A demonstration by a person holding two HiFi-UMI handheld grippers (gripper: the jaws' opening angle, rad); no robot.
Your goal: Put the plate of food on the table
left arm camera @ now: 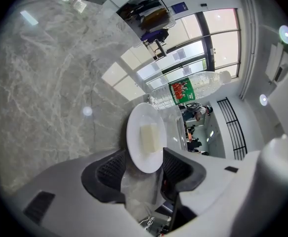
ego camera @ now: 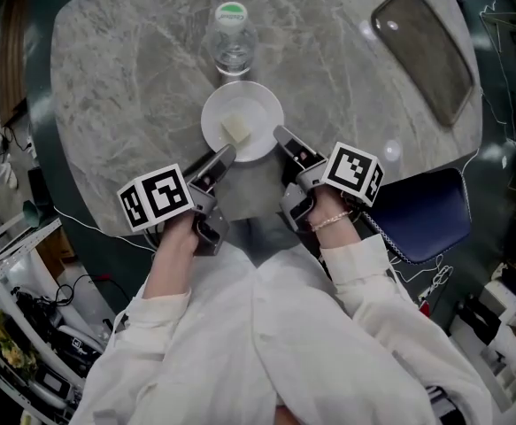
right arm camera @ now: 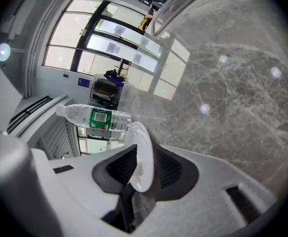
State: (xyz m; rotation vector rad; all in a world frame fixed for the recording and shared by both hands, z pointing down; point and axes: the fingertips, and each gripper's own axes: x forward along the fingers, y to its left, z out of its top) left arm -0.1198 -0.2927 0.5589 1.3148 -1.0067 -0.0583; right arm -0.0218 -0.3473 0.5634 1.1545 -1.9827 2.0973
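Head view: the plate (ego camera: 259, 103) with food (ego camera: 235, 129) sits by the tabletop's (ego camera: 125, 78) near edge, with a bottle (ego camera: 233, 47) just behind it.

Left gripper view: the left claw (left arm camera: 143, 169) gapes wide about the rim, not pressing.

Right gripper view: the right claw (right arm camera: 144, 169) pinches the rim. Withdrawing unopened could drag the plate off; a shove could topple the bottle.
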